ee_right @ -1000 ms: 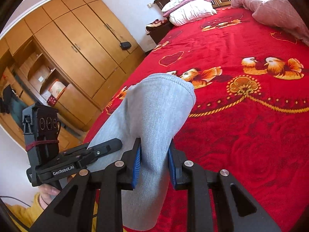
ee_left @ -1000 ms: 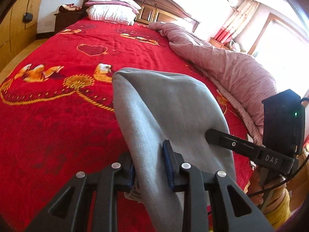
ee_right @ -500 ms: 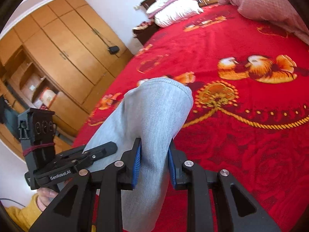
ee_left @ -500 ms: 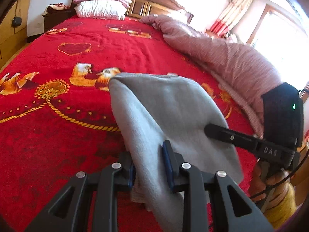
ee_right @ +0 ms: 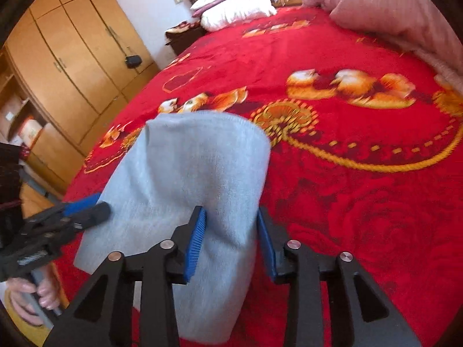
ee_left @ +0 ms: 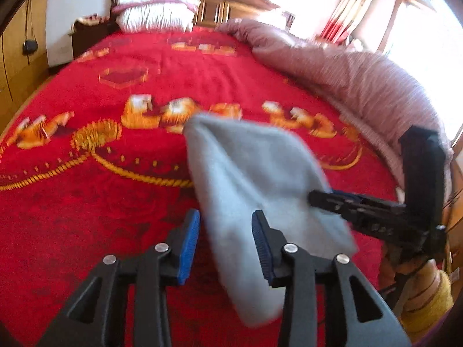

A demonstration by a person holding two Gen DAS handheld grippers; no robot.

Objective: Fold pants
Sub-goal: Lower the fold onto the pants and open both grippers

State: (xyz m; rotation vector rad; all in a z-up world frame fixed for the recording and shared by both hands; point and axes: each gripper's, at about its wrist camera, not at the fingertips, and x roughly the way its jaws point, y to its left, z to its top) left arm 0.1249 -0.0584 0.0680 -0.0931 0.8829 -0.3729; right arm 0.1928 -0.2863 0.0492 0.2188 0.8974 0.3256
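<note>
The grey pants (ee_left: 249, 179) lie folded over on the red bedspread, blurred by motion. My left gripper (ee_left: 225, 243) has its jaws spread apart, and the cloth lies loose between the blue pads. In the right wrist view the pants (ee_right: 188, 170) also pass between the spread jaws of my right gripper (ee_right: 231, 245), touching neither pad firmly. The right gripper (ee_left: 361, 211) shows at the pants' right edge in the left view. The left gripper (ee_right: 69, 217) shows at their left edge in the right view.
A red bedspread (ee_left: 101, 208) with gold bird patterns covers the bed. A pink quilt (ee_left: 361, 86) is bunched along its right side. Pillows (ee_left: 156, 11) and a wooden headboard are at the far end. A wooden wardrobe (ee_right: 58, 57) stands left of the bed.
Both grippers were shut on the pants and have opened, letting the cloth go. The pants have come down toward the bedspread and both views have shifted forward.
</note>
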